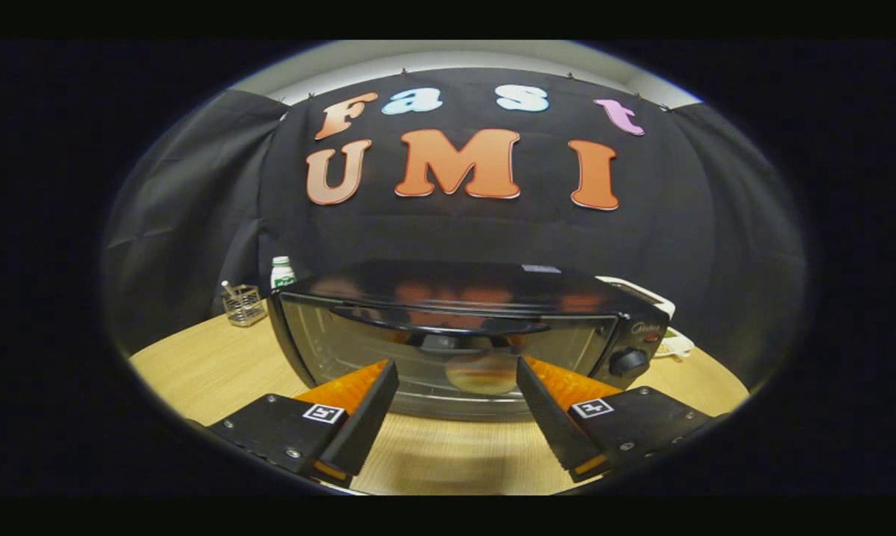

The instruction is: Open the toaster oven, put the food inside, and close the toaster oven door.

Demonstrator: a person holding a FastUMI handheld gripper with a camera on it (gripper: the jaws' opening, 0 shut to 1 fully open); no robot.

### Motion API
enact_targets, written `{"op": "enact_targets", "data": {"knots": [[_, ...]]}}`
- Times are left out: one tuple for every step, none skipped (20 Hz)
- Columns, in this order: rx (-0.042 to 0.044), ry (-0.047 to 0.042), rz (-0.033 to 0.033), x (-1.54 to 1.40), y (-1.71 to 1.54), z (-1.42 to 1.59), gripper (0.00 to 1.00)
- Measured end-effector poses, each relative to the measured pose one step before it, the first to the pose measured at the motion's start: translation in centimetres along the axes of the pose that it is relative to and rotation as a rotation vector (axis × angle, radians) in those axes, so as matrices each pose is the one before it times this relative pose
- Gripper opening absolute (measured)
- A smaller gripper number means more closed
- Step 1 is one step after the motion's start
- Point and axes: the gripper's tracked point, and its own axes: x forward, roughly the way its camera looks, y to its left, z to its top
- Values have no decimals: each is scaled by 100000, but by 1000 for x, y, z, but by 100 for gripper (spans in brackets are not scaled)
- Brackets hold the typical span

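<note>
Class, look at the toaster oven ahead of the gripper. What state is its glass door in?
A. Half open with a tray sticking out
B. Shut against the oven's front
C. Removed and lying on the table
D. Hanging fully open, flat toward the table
B: the toaster oven has its glass door shut, handle at top; the gripper jaws stand open before it, holding nothing.

A small cursive brand mark sits on the toaster oven [448, 335] above its knob [629, 362], too blurred to read.
</note>
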Motion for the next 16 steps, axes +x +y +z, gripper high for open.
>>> {"op": "enact_targets", "data": {"knots": [[1540, 411, -943, 339, -177, 217, 95], [1566, 201, -758, 58, -130, 33, 95], [537, -130, 1115, -193, 205, 79, 94], [-287, -110, 870, -311, 228, -65, 92], [-549, 44, -208, -283, -114, -39, 92], [-567, -444, 390, -446, -9, 195, 92], [-446, -1048, 248, -672, -14, 380, 92], [331, 554, 900, -617, -93, 66, 92], [637, -1762, 1108, -949, 194, 555, 92], [-436, -2775, 560, -799, -13, 890, 92], [-1375, -3482, -82, -898, -185, 1152, 92], [-2373, -2852, -510, -899, -306, 1077, 92], [-2377, -2595, -311, -833, -222, 1153, 92], [-1520, -2076, 277, -840, -87, 1100, 92], [22, -2272, 738, -845, -2, 1269, 92], [987, -2008, 1123, -1016, 9, 1266, 92]]}}
